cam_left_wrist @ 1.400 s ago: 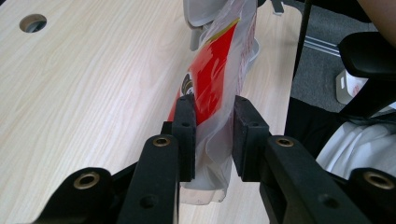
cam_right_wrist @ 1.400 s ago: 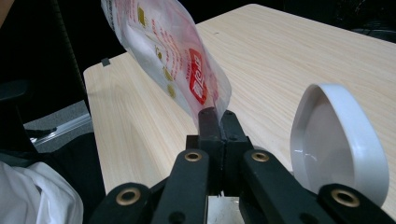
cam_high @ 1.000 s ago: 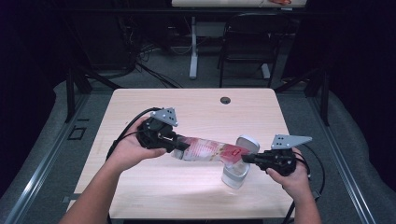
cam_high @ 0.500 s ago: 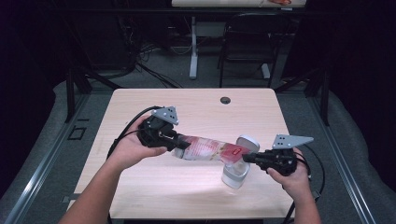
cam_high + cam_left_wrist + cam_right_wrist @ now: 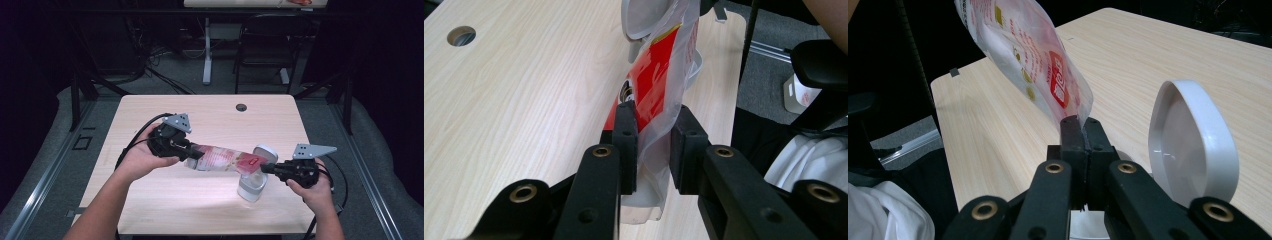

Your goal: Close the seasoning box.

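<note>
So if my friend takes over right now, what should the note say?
Left gripper: shut on the bottom end of the red-and-clear refill pouch.
Right gripper: shut on the pouch's other end.
The pouch hangs stretched between them, above the white container, whose hinged lid stands open.
Done: pouch lifted, lid open.
Left: probably emptying the pouch into the container.

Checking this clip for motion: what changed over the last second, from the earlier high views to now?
Nothing visibly changed. The left gripper and right gripper still hold the pouch by its two ends above the open container, and both hands stay put.
</note>
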{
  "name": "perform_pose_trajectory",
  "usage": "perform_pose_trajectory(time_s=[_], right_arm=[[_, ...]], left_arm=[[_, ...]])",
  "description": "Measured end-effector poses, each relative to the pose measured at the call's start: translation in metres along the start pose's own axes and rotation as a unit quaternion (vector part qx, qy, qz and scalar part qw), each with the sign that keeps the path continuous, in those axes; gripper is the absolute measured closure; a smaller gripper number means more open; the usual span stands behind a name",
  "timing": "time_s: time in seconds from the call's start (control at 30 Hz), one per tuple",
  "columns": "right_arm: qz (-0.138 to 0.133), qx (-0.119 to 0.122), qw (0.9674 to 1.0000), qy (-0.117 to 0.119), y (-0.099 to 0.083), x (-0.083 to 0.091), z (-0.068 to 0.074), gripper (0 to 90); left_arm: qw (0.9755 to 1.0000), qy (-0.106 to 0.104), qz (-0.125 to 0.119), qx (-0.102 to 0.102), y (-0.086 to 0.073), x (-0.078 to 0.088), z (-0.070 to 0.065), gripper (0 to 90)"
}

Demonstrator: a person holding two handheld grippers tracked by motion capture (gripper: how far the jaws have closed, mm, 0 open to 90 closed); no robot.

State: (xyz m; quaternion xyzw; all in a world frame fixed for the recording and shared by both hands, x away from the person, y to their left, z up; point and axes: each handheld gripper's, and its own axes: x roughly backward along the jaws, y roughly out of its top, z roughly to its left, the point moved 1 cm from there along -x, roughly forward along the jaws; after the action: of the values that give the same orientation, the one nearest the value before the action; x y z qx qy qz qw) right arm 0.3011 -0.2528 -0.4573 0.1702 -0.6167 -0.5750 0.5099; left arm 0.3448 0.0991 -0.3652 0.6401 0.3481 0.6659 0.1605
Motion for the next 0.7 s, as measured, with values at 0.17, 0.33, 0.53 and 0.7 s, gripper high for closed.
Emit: perform_pose_trajectory(time_s=[0.17, 0.33, 0.53, 0.7], right_arm=[[-0.001, -0.002, 1.0000, -0.003, -0.0001, 0.0008, -0.0002, 90.0], [0.000, -0.002, 1.0000, -0.005, -0.0005, 0.0024, -0.0011, 90.0], [-0.002, -0.002, 1.0000, -0.007, -0.0006, 0.0046, -0.0014, 90.0], [0.000, -0.003, 1.0000, -0.002, -0.0011, 0.0054, -0.0022, 89.8]], left_arm=[[1.0000, 0.001, 0.000, -0.002, 0.0021, 0.0001, -0.0010, 76.6], [1.0000, 0.000, 0.002, -0.007, 0.0050, -0.0005, -0.0016, 76.7], [1.0000, -0.001, 0.000, -0.007, 0.0075, -0.0011, -0.0028, 76.7], [1.0000, -0.002, -0.003, -0.006, 0.0079, -0.0016, -0.0033, 76.7]])
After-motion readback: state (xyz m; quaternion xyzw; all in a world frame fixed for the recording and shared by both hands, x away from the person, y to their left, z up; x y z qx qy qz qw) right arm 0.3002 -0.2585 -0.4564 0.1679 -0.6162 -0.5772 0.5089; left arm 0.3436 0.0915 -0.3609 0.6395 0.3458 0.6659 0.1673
